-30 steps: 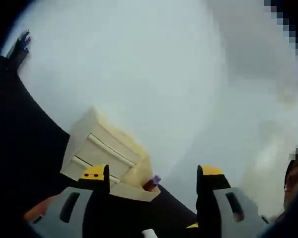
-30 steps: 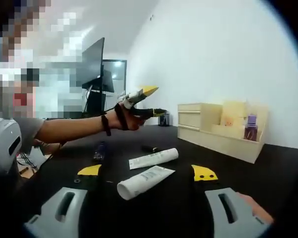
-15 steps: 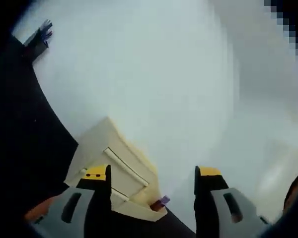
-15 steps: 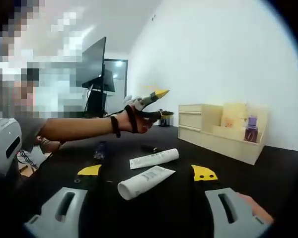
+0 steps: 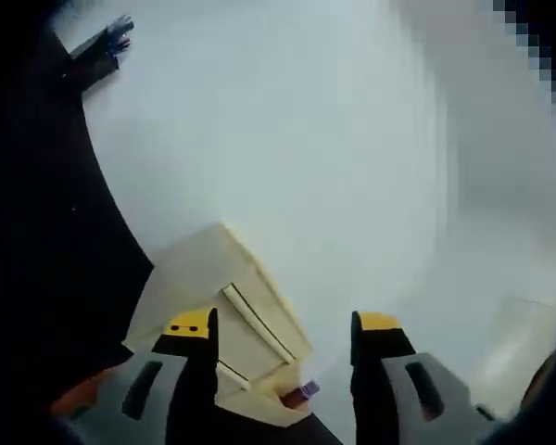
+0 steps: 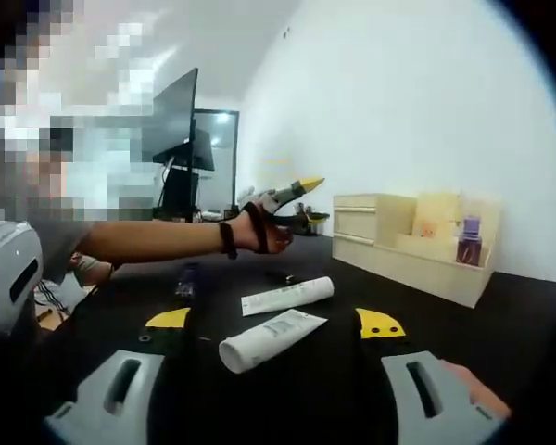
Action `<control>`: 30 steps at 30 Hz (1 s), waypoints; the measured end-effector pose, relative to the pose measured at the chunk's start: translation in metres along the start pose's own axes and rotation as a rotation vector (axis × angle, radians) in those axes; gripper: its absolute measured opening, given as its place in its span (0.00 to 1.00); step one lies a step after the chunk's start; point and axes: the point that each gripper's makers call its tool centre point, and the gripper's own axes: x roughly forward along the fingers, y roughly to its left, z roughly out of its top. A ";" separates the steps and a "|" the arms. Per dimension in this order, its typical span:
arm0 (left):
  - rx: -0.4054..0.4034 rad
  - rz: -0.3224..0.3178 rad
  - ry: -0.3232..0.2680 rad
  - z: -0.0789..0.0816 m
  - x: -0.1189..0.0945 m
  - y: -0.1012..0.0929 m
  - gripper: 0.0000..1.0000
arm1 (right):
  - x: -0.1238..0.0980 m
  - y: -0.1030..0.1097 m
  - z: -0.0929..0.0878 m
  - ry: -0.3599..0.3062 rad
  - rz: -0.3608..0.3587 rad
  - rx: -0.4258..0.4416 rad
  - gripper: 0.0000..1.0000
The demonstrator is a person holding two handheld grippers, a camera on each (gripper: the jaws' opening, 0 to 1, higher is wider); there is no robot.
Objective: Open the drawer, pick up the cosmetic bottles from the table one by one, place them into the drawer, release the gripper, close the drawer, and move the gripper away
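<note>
On the black table (image 6: 528, 315), a pale wooden drawer unit (image 6: 412, 239) stands against the white wall (image 6: 417, 102), its drawers shut as far as the soft picture shows; a purple bottle (image 6: 468, 238) sits in its open side compartment. Well in front of the unit lie two white cosmetic tubes (image 6: 271, 336), one just behind the other, with a small dark bottle (image 6: 186, 280) off to their left. Between tubes and unit, in the air, the left gripper (image 6: 301, 199) is held out on a person's arm, yellow tips apart. Nearest the camera, the right gripper (image 6: 273, 324) hangs with jaws spread wide over the tubes, holding nothing.
</note>
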 end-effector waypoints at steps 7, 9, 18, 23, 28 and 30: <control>-0.055 -0.055 0.010 -0.004 0.005 -0.002 0.52 | 0.000 -0.001 0.001 -0.003 0.001 0.013 0.63; -0.046 -0.061 0.024 -0.006 0.005 -0.002 0.51 | 0.000 -0.001 0.001 -0.002 0.001 0.015 0.63; -0.061 -0.131 0.026 -0.004 0.011 -0.009 0.50 | 0.000 -0.002 0.000 -0.001 0.003 0.032 0.63; -0.073 -0.110 0.022 0.006 0.018 0.004 0.49 | -0.001 -0.003 0.001 -0.003 0.003 0.048 0.62; -0.083 -0.120 0.014 0.012 0.019 0.004 0.46 | -0.002 -0.002 0.002 -0.006 0.006 0.060 0.62; -0.077 -0.121 0.010 0.014 0.021 0.006 0.45 | -0.002 -0.003 0.002 -0.009 0.004 0.065 0.62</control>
